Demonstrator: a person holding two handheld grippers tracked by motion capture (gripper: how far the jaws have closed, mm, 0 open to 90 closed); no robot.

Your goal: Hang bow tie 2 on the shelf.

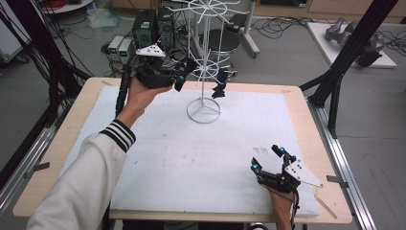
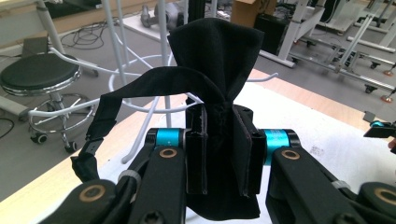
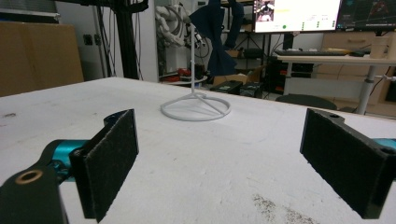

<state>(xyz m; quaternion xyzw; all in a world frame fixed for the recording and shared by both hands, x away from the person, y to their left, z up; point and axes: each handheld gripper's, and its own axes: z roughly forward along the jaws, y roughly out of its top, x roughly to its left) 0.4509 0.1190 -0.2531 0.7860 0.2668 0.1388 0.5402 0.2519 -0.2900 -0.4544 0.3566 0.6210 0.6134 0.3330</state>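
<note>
My left gripper (image 1: 184,72) is raised at the table's far side, beside the white wire rack (image 1: 203,62). It is shut on a black bow tie (image 2: 215,51), pinched at the knot, with the fabric fanning out above the jaws. The tie's strap (image 2: 140,86) arches left over one of the rack's wire arms (image 2: 70,109). A second dark bow tie (image 1: 220,87) hangs from the rack just right of the pole. My right gripper (image 1: 267,158) rests on the white mat at the near right, open, nothing between its pads (image 3: 109,163). It faces the rack's base ring (image 3: 195,109).
A white mat (image 1: 191,158) covers the wooden table (image 1: 72,124). Black frame struts (image 1: 349,57) stand at the right and left edges. Behind the table are a stool (image 1: 225,40), computer cases (image 1: 146,28) and floor cables.
</note>
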